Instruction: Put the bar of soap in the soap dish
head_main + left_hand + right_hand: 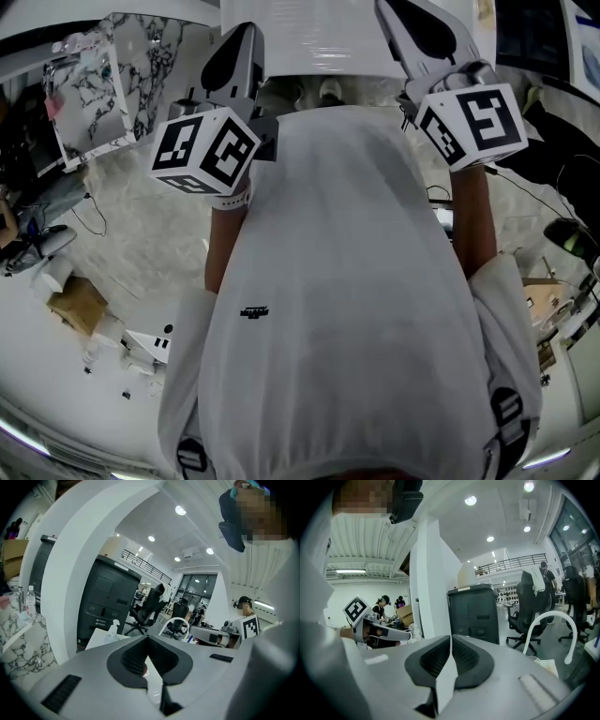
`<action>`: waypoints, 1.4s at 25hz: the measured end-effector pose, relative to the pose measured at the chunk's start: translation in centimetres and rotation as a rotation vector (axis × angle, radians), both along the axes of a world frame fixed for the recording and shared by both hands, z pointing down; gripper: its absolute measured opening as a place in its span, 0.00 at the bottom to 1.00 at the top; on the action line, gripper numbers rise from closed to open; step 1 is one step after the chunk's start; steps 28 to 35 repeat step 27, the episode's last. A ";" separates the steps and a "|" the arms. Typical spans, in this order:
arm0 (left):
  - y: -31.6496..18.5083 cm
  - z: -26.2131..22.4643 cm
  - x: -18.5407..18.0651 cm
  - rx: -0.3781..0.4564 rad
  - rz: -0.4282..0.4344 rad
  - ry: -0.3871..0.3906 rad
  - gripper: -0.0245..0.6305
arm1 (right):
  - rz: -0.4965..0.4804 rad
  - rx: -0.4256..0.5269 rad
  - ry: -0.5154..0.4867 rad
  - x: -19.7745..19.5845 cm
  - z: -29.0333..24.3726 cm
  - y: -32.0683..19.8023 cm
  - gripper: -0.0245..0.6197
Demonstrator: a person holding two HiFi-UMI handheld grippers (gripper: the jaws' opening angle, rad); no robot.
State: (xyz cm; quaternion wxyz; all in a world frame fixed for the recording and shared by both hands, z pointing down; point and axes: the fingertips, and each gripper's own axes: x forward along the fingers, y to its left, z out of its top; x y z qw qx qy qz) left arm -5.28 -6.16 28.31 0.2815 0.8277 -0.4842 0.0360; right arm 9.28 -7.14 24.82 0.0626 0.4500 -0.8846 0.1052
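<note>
No bar of soap and no soap dish shows in any view. In the head view my left gripper [239, 47] and right gripper [412, 28] are held up ahead of the person's white shirt, pointing away, their marker cubes nearest the camera. The left gripper view looks level across an office; the left gripper [148, 637] has its dark pads [131, 658] met at the tip with nothing between them. In its own view the right gripper [450, 637] is likewise shut and empty. Each gripper view catches the other gripper off to the side.
A white table [309, 37] lies ahead under the grippers. A spray bottle [112, 629] stands on a white table. Black cabinet [473, 613], office chairs [150, 606], a marble-patterned board [94, 84] and a cardboard box [80, 305] stand around. People work in the background.
</note>
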 end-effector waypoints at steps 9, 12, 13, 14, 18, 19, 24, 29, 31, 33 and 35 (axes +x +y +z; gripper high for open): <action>0.2 0.1 -0.1 0.003 -0.003 0.005 0.05 | -0.002 -0.022 -0.006 -0.1 0.6 0.3 0.05; 0.1 -0.1 -0.1 0.008 -0.006 0.005 0.05 | 0.002 -0.023 -0.014 -0.2 0.4 0.3 0.05; 0.1 -0.2 -0.1 0.010 -0.008 0.005 0.05 | 0.002 -0.022 -0.016 -0.2 0.4 0.3 0.05; 0.0 -0.1 -0.1 0.011 -0.009 0.003 0.05 | -0.003 -0.021 -0.014 -0.3 0.4 0.3 0.05; 0.0 0.3 -0.1 0.010 -0.003 0.000 0.05 | -0.007 -0.022 -0.018 -0.5 1.0 0.4 0.05; 0.0 0.3 0.0 0.010 -0.003 -0.001 0.05 | -0.007 -0.024 -0.019 -0.5 1.1 0.5 0.05; 0.0 -0.1 0.6 0.002 0.007 -0.007 0.05 | -0.005 -0.021 -0.013 -0.2 0.7 0.6 0.05; 0.2 -0.3 1.2 -0.002 0.021 -0.009 0.05 | 0.003 -0.024 -0.009 0.3 0.6 0.8 0.05; 0.2 -0.3 1.2 -0.002 0.021 -0.009 0.05 | 0.003 -0.024 -0.009 0.3 0.6 0.8 0.05; 0.2 -0.3 1.2 -0.002 0.021 -0.009 0.05 | 0.003 -0.024 -0.009 0.3 0.6 0.8 0.05; 0.2 -0.3 1.2 -0.002 0.021 -0.009 0.05 | 0.003 -0.024 -0.009 0.3 0.6 0.8 0.05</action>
